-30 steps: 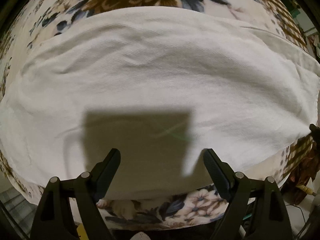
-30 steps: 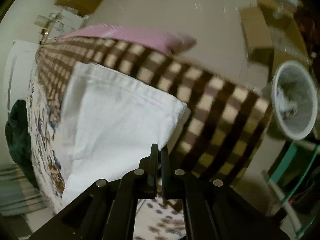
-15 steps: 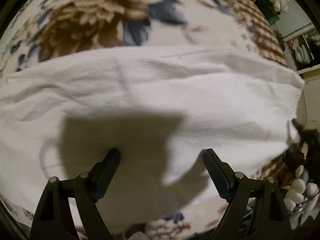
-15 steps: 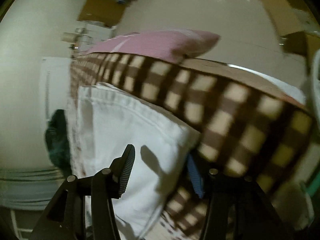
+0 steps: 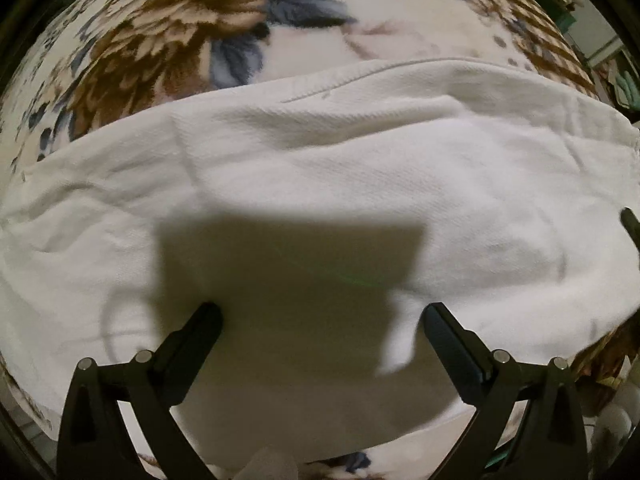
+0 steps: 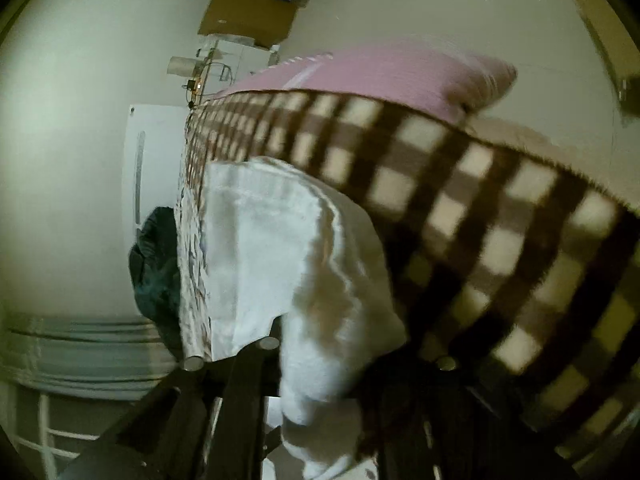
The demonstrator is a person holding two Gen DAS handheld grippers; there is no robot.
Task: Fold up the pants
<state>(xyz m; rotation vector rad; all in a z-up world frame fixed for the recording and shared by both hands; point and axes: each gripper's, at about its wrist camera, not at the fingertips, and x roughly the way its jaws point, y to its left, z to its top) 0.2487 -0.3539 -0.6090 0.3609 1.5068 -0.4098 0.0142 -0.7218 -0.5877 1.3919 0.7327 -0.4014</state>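
White pants [image 5: 360,184] lie folded across a floral blanket [image 5: 168,52] and fill the left wrist view. My left gripper [image 5: 320,320] hovers just above them, open and empty, casting a square shadow on the cloth. In the right wrist view the pants' corner [image 6: 320,300] bulges up between my right gripper's fingers [image 6: 248,380]. The fingertips are hidden under the cloth, so I cannot see whether they grip it.
A brown-and-cream checked blanket [image 6: 460,200] covers the bed edge to the right of the pants. A pink pillow [image 6: 392,76] lies beyond it. A dark green garment [image 6: 156,264] sits at the left. Cardboard boxes [image 6: 248,16] stand on the floor.
The right gripper opened, then pushed forward into the pants' corner, which now bunches between its fingers. The left gripper shifted over the pants and stayed open.
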